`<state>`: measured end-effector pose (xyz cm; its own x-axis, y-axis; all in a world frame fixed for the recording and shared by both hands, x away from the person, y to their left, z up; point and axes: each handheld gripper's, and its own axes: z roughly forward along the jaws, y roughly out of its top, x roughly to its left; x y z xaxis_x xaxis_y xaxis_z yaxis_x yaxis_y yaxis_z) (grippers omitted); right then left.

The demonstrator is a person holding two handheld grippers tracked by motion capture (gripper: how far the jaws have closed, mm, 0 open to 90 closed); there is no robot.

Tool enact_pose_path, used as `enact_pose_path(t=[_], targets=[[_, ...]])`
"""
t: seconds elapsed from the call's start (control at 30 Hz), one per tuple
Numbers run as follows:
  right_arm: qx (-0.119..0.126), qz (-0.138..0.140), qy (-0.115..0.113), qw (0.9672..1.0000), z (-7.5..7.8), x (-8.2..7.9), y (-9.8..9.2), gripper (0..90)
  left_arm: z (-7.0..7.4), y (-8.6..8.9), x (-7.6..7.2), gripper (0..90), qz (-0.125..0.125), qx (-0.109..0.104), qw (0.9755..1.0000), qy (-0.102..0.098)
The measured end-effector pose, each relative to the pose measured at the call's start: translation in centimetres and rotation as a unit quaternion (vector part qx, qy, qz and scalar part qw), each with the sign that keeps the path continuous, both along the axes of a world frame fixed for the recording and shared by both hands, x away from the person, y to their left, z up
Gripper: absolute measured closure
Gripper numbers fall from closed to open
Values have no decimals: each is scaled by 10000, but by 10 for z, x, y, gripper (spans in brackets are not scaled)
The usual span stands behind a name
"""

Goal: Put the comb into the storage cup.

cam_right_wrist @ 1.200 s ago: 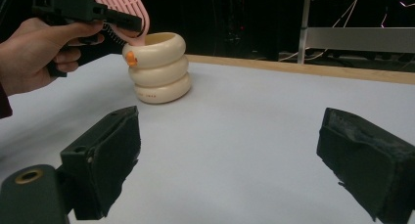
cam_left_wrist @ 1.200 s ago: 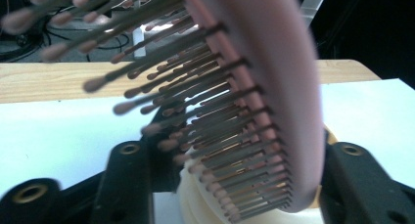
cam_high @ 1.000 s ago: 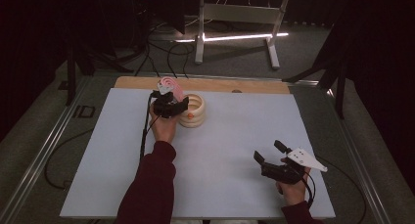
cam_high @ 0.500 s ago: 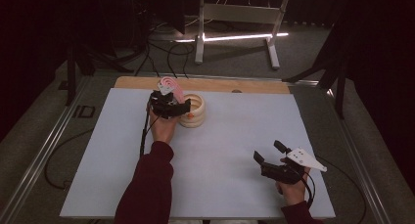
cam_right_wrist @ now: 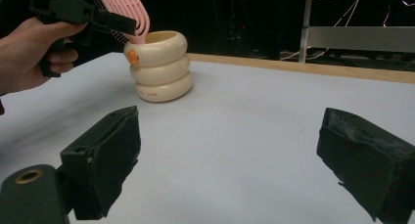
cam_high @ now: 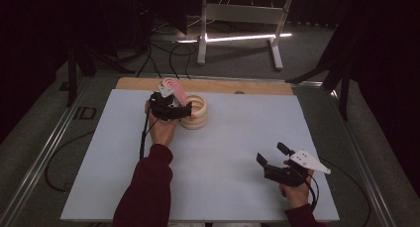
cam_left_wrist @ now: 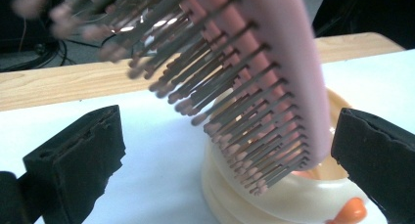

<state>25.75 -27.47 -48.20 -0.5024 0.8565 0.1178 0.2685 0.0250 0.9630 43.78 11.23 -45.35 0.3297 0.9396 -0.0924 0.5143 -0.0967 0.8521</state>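
Little has changed: the left tool [cam_high: 174,106] stays wide open around the pink brush [cam_left_wrist: 254,72] standing in the cream holder [cam_right_wrist: 159,67], apparently just released. The right tool [cam_high: 277,157] still rests open on the table [cam_high: 228,152].

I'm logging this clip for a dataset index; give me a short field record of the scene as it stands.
surface: white table
container: cream ribbed holder, upright, orange spot on its side
brush: pink hairbrush, tilted, lower end inside the holder
left gripper: open, jaws either side of the brush
right gripper: open, empty, above the table's near right

Brush [cam_high: 171,88] in cup [cam_high: 197,112], far-left on table [cam_high: 237,147].
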Motion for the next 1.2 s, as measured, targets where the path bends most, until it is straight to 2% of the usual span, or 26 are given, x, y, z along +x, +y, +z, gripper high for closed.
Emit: enact_pose_path(t=[0.2,0.47,0.53,0.67,0.83,0.9,1.0,1.03,1.2], targets=[[2,8,10,10000,0,0,0,89,4,1,-4,1,-80,108,9999,-23],[2,15,5,10000,0,0,1,89,7,8,-10,1,-73,95,9999,-68],[3,18,5,10000,0,0,1,89,9,11,-13,1,-84,29,9999,-92],[-14,23,8,10000,0,0,1,89,10,15,-17,1,-120,123,9998,-61],[-12,43,-1,10000,0,0,2,89,11,20,-24,1,-253,85,9995,-157],[-15,44,-1,10000,0,0,2,89,12,23,-30,1,-362,131,9991,-199],[-13,47,3,10000,0,0,2,89,12,23,-32,1,-392,151,9989,-225],[-21,50,2,10000,0,0,2,89,13,25,-37,1,-470,218,9983,-260],[-22,48,4,10000,0,0,2,89,11,28,-45,1,-581,240,9977,-260]])
